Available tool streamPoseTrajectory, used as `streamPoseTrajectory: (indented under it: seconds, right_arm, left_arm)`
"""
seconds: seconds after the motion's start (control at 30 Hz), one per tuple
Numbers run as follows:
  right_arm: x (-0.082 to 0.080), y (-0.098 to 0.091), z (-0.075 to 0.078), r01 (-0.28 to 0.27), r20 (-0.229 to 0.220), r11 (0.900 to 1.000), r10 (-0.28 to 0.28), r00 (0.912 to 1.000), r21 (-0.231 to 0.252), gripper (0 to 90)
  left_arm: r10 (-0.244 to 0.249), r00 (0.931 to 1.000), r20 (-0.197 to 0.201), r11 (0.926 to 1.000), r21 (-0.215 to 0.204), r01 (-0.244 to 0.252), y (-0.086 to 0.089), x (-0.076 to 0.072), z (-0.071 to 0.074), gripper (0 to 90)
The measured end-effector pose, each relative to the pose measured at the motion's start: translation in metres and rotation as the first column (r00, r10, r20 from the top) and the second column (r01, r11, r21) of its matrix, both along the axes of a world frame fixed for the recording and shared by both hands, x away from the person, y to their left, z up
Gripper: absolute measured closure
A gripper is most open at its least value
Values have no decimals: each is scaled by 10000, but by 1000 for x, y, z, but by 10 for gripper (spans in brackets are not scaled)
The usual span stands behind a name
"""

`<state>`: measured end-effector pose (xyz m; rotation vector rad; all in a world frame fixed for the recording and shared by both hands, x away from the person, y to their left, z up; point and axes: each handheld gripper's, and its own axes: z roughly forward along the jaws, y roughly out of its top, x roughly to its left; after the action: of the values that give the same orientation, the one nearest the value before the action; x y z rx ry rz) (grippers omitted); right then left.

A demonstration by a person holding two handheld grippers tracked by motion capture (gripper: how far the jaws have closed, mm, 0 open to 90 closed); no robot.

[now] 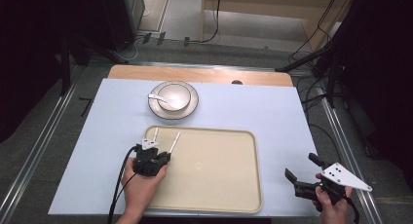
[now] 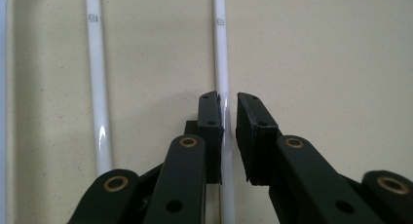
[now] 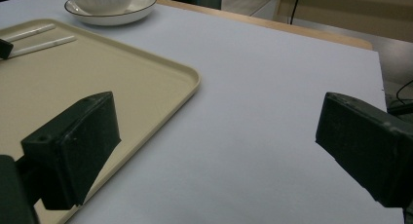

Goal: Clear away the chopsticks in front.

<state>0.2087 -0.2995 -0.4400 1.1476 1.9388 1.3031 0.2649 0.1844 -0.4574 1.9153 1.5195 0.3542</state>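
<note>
the two slim white chopsticks (image 2: 99,92) look like glossy plastic or glazed ceramic, with bright highlights along their smooth shafts. the rectangular beige tray (image 1: 229,185) under them is matt plastic with a fine speckle. the round cream bowl (image 1: 174,96) and its dark-rimmed plate (image 1: 190,109) have a shiny ceramic glaze. the pale blue table cover (image 1: 272,112) is smooth and matt; the table edge (image 1: 199,74) behind it looks like wood. the left gripper (image 2: 229,131) has matt black plastic jaws with brass-coloured rivets.
</note>
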Motion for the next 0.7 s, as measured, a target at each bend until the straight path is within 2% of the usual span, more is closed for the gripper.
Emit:
streamPoseTrajectory:
  seconds: [0.13, 0.27, 0.47, 0.7]
  right_arm:
    - [0, -1, 0, 4, 23, 10000, -4, 10000, 8, 24]
    - [0, -1, 0, 9, 13, 10000, -9, 10000, 32, 24]
    - [0, -1, 0, 8, 19, 10000, -8, 10000, 34, 25]
    - [0, 0, 1, -11, 12, 10000, 11, 10000, 18, 25]
  left_arm:
    - [369, 9992, 168, 9982, 474, -376, 0, -1, 0, 848]
    - [698, 9973, 228, 9963, 487, -708, 4, -2, 0, 853]
    - [1254, 9921, -35, 9920, -104, -1254, 11, 0, 0, 856]
    - [1817, 9832, -170, 9828, -307, -1822, 13, 1, 1, 857]
